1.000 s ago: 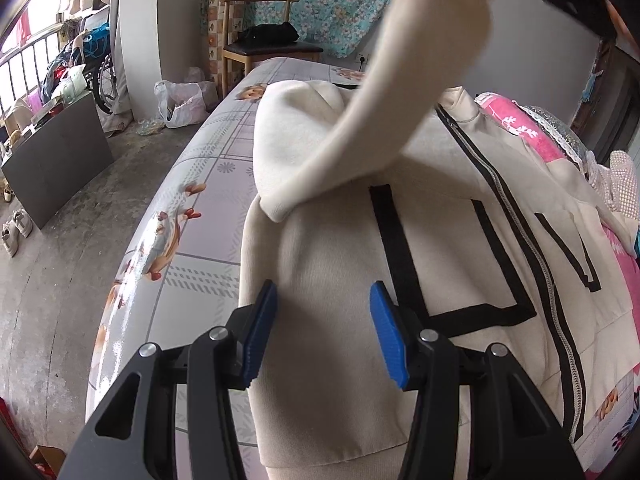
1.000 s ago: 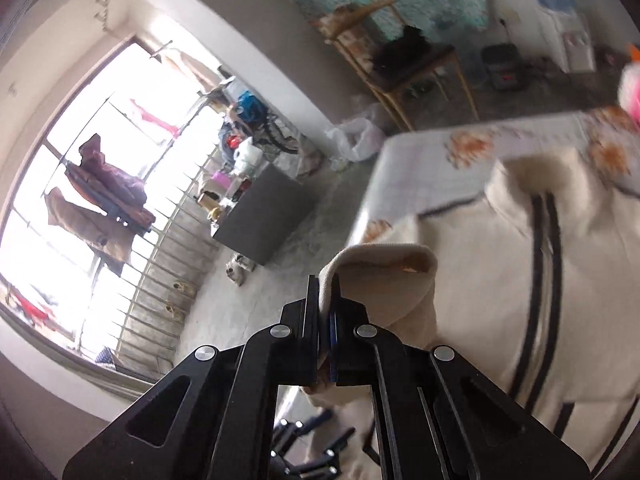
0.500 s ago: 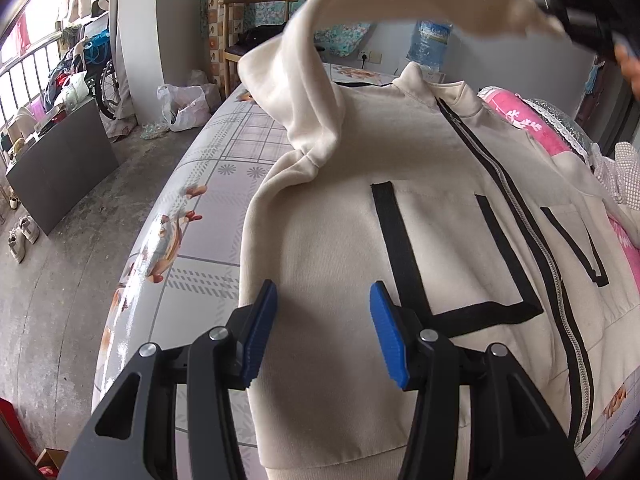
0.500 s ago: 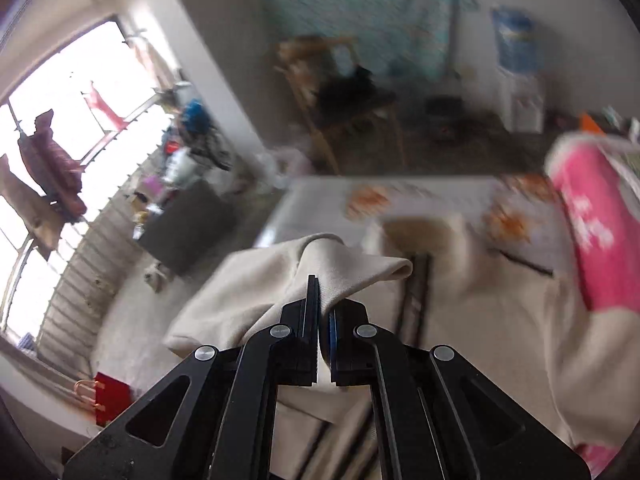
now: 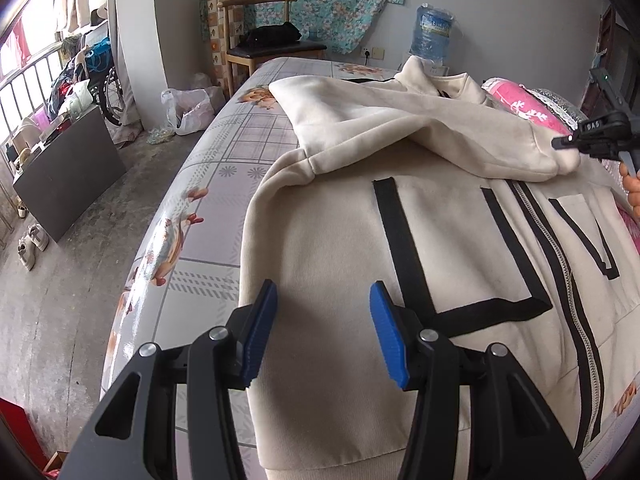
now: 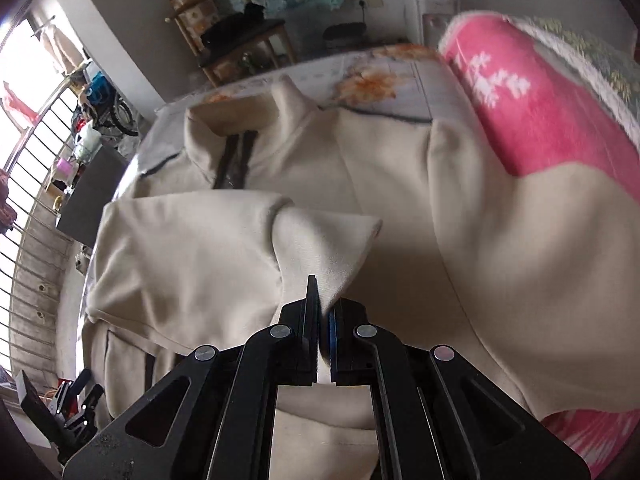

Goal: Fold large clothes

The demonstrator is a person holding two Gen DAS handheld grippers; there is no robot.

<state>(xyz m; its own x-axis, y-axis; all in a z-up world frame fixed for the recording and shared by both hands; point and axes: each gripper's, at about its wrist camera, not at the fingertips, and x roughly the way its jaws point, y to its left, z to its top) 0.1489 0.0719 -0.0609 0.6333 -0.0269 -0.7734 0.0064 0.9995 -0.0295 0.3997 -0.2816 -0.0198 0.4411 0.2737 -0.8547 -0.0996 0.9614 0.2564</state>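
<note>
The cream zip-up jacket [image 5: 420, 248] lies front up on the bed [image 5: 208, 200], its left side running along the bed's left edge, its hem toward the near edge and its stand-up collar toward the far edge. The fabric looks like thick, soft fleece: light to lift, limp enough to drape and sag, not slippery, and nothing about it is fragile, though the metal zipper [image 5: 560, 264] gives the middle a stiffer line. I judge the best places to take hold are the doubled, seamed parts, namely cuffs, hem band and shoulder seams, since a pinch on a single flat layer would probably only tent the cloth. The left gripper [image 5: 320, 332] hovers above the jacket's lower left panel near the hem, tilted steeply down, its blue pads spread about halfway with nothing between them; whether the tips touch the cloth cannot be told. Further right, the sleeve [image 5: 420, 128] is laid across the chest from the left shoulder, and the right gripper [image 6: 323, 312] has its jaws pressed together on the sleeve's cuff [image 6: 324, 248], pointing steeply down over the right half of the jacket, close to the pink blanket [image 6: 540, 112] along the bed's right edge. A few fingers [image 5: 633, 192] of the hand carrying it show at the edge of the left view.
</note>
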